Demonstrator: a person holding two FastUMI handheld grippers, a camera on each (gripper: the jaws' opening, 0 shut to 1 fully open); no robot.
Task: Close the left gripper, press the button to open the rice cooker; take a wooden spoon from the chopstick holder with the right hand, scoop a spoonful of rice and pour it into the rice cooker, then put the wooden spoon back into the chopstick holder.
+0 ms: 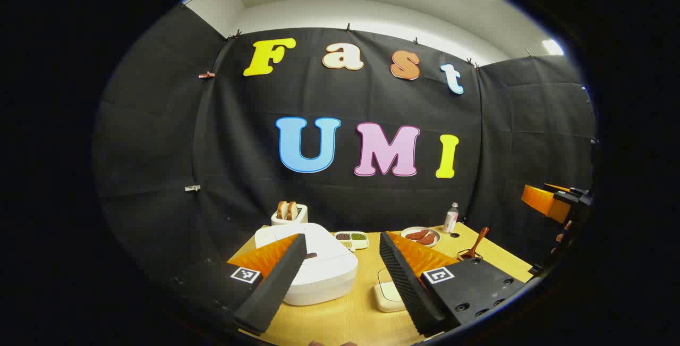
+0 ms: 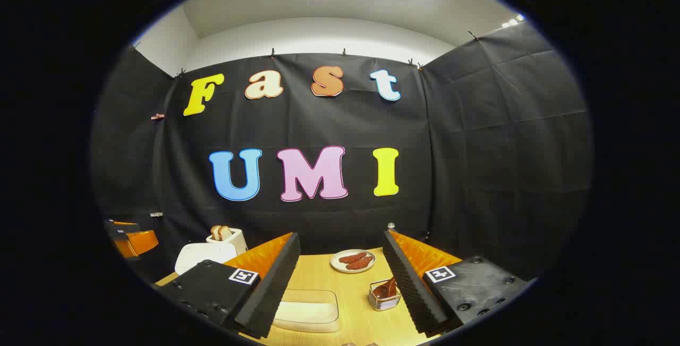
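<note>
The white rice cooker (image 1: 319, 266) stands on the wooden table with its lid down, partly behind my left gripper's left finger; the right gripper view catches it at the far left (image 2: 204, 254). My left gripper (image 1: 343, 235) hovers open above the table, nothing between its fingers. A wooden spoon (image 1: 479, 239) leans in the wire chopstick holder (image 1: 470, 254) at the right. My right gripper (image 2: 341, 235) is open and empty too, with the holder (image 2: 383, 297) and its spoon (image 2: 390, 286) just inside its right finger. A shallow container of rice (image 2: 311, 311) lies in front of it.
A toaster with bread (image 1: 289, 213) stands behind the cooker. Near the back wall sit a divided dish of beans (image 1: 350, 238), a plate of sausages (image 1: 419, 236) and a small bottle (image 1: 450, 217). The rice container (image 1: 388, 293) lies right of the cooker.
</note>
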